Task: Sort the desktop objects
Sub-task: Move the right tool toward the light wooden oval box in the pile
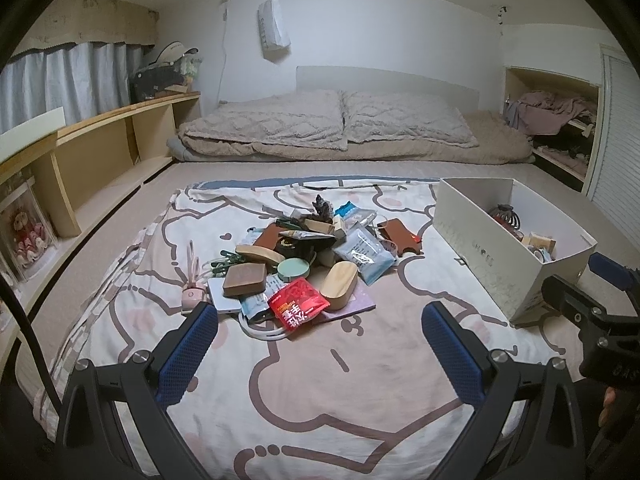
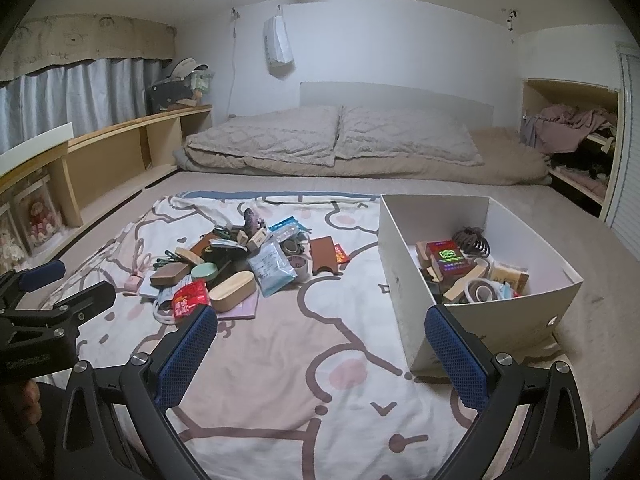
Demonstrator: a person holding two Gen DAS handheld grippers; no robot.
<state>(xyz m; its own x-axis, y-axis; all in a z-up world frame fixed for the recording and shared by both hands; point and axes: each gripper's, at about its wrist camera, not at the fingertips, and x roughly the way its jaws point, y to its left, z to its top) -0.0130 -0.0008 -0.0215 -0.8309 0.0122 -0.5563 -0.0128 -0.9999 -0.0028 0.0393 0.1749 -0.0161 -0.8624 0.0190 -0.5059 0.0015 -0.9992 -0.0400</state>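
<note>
A heap of small objects (image 1: 304, 264) lies on a pink cartoon-print sheet (image 1: 320, 368) spread over a bed: a red snack packet (image 1: 298, 305), wooden oval cases (image 1: 339, 285), a brown block (image 1: 245, 279), a mint round tin (image 1: 293, 269) and blue-grey pouches (image 1: 366, 254). To the right stands a white cardboard box (image 2: 404, 256) with several items inside, among them a red box (image 2: 446, 258) and tape rolls (image 2: 482, 291). My left gripper (image 1: 320, 322) is open, just short of the heap, nothing between its fingers. My right gripper (image 2: 322, 326) is open and empty, near the box's front corner.
Folded beige quilts and pillows (image 1: 332, 124) lie across the head of the bed. A wooden shelf (image 1: 96, 148) runs along the left wall under curtains. An alcove with clothes (image 2: 572, 128) is at the right. A white bag (image 1: 274, 28) hangs on the wall.
</note>
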